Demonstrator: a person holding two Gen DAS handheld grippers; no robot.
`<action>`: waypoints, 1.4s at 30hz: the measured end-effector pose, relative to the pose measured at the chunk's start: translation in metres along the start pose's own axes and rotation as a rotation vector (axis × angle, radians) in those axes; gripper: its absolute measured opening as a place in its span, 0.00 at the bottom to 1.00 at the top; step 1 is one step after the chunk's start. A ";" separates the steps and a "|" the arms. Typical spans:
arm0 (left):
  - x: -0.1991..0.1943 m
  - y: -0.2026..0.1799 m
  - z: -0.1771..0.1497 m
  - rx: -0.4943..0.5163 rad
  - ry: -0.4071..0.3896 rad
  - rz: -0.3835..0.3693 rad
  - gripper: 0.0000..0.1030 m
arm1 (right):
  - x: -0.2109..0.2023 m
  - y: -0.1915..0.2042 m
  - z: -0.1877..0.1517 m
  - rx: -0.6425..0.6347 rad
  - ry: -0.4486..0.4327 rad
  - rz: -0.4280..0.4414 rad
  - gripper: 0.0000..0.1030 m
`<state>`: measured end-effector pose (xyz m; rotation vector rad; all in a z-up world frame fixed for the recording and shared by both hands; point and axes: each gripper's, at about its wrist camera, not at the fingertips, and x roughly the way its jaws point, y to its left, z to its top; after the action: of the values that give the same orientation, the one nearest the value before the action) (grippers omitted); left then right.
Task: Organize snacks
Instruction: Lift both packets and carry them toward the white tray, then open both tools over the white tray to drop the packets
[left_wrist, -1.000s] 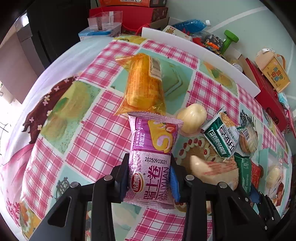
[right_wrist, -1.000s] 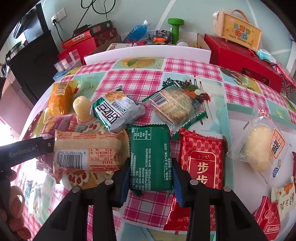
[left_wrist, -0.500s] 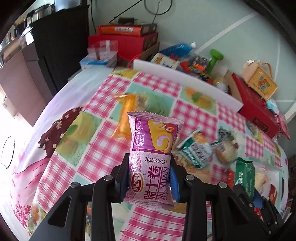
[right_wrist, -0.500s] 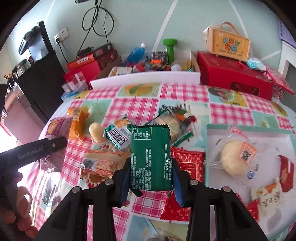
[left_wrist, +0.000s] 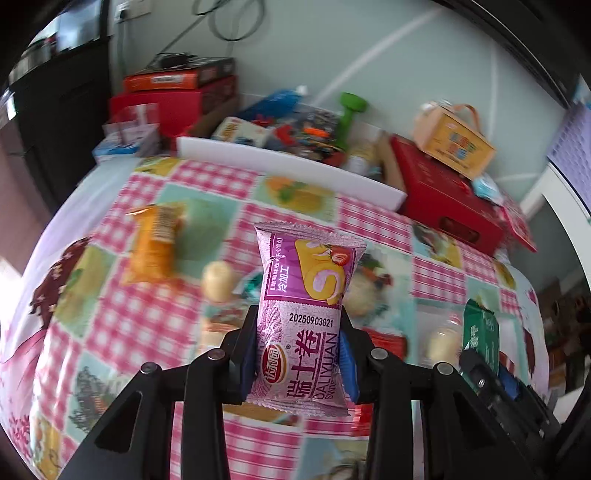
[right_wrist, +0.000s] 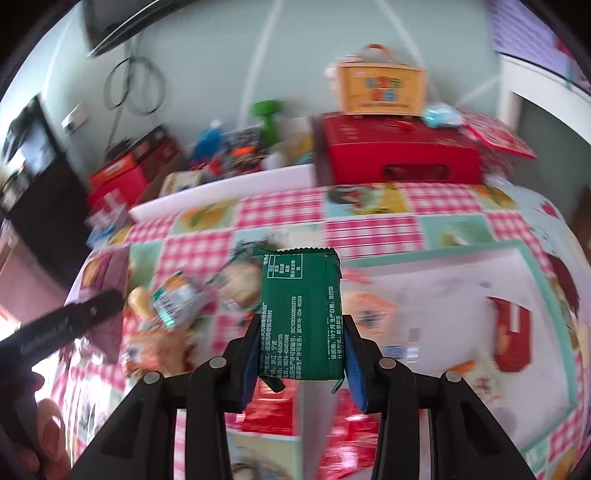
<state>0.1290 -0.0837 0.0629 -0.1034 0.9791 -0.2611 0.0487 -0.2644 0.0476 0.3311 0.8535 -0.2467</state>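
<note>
Tray (right_wrist: 546, 273) with red packet (right_wrist: 511, 338); left jaws pinching pink packet (left_wrist: 306, 317); right jaws, green packet (right_wrist: 301, 317).

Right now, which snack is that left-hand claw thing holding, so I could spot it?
Above the pink checked tablecloth, the left gripper pinches a pink-purple packet. It alone shows a strawberry swirl-roll picture; the orange packet lies on the cloth behind.

Home room: table under checked cloth (left_wrist: 173, 295), gift boxes (right_wrist: 402, 155), toys and dumbbell (left_wrist: 349, 110) along wall, socket (right_wrist: 75, 120) with cables
</note>
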 end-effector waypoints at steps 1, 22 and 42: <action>0.001 -0.010 -0.001 0.018 0.000 -0.007 0.38 | -0.002 -0.010 0.002 0.022 -0.004 -0.014 0.41; 0.071 -0.108 -0.028 0.123 0.106 -0.078 0.38 | -0.006 -0.138 0.000 0.280 0.022 -0.151 0.41; 0.090 -0.156 -0.055 0.207 0.201 -0.208 0.38 | 0.009 -0.149 -0.007 0.311 0.074 -0.138 0.41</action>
<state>0.1047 -0.2561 -0.0084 0.0110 1.1362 -0.5703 -0.0018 -0.3996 0.0085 0.5749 0.9135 -0.5003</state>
